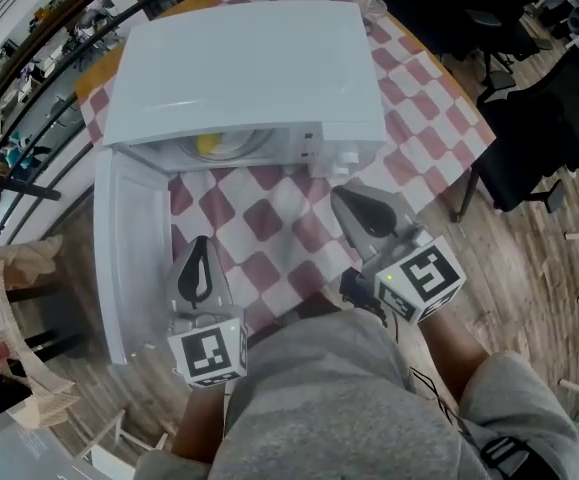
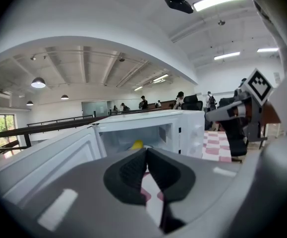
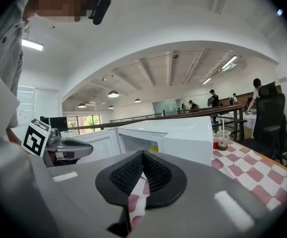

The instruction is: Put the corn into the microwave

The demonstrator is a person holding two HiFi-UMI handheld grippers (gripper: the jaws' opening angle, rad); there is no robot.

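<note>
Corn: a small yellow patch [image 1: 209, 145] inside the microwave, upper middle of the head view. It rests on the cavity floor. Too little of it shows to tell its long axis.
Microwave: a white, smooth, boxy case [image 1: 249, 68] standing on the bench, with its mouth facing the lower frame.
Door: a white panel [image 1: 129, 258] swung wide open, running down the left of the frame.
Corn to tools: the corn lies up-frame from both tools. It is nearly straight above the left tool, and up and to the left of the right tool. The left tool is nearer to the corn and sits just beside the door.
Left tool: lower middle of the frame [image 1: 200, 243]. Its jaws are closed together and hold nothing, with the dark ribbed pads [image 2: 128, 175] meeting.
Right tool: right of centre [image 1: 341, 198]. Its jaws are also pressed together and empty.
Bench: covered in a red and white checked cloth [image 1: 269, 218] that lies flat and looks soft.
Stage: the corn appears to be in place already. Only shutting the door seems left, and the left tool looks better placed for that.
</note>
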